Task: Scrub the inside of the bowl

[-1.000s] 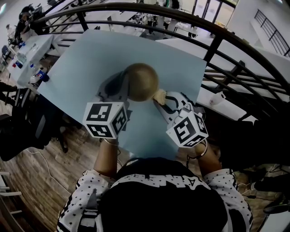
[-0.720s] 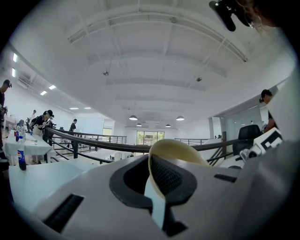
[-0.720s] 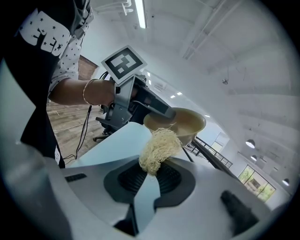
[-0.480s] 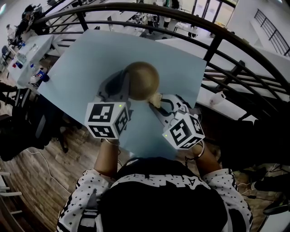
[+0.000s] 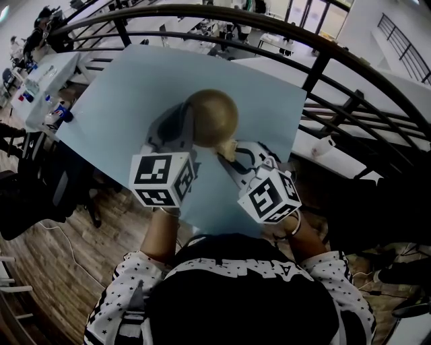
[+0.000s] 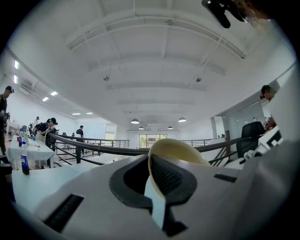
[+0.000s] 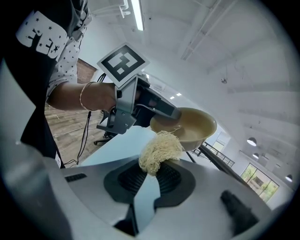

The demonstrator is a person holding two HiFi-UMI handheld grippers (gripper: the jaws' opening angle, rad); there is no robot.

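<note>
Bowl (image 5: 211,118) steady in left gripper (image 6: 157,183), scrubber (image 7: 158,151) in right gripper (image 7: 151,177) shifted closer

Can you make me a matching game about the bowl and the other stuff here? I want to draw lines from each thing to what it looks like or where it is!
Things:
1. bowl
2. scrubber
3. table
4. railing

What fits:
a. light blue and flat
b. tan, clamped by its rim in the left tool
c. black and curved, beyond the table
d. pale and stringy, pinched in the right tool

Right pairs: 1-b, 2-d, 3-a, 4-c
</note>
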